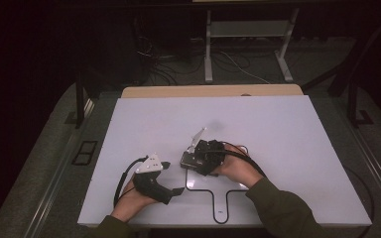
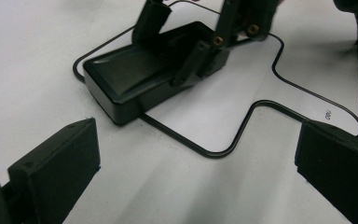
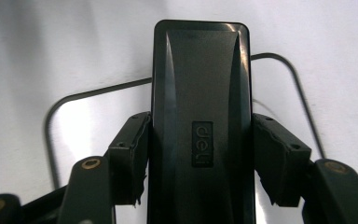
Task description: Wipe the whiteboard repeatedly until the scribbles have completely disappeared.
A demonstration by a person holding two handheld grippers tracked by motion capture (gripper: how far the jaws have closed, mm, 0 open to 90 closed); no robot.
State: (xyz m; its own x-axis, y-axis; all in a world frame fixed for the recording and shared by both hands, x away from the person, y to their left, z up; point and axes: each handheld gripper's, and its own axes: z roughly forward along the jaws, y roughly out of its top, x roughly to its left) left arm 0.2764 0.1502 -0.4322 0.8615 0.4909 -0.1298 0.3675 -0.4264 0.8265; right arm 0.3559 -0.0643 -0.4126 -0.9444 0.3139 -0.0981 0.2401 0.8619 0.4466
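Gripping the black box (image 3: 200,121) across its short sides, our right claw (image 3: 200,158) sits clamped, long axis toward twelve o'clock; the left claw (image 2: 191,168), jaws apart, waits at its eight o'clock on the table (image 1: 278,139).

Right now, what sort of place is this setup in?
Probably a lab or workshop recording station: a white tabletop with a black outline drawn on it, loose cables on the floor behind, and a bare metal table frame in the dark background.
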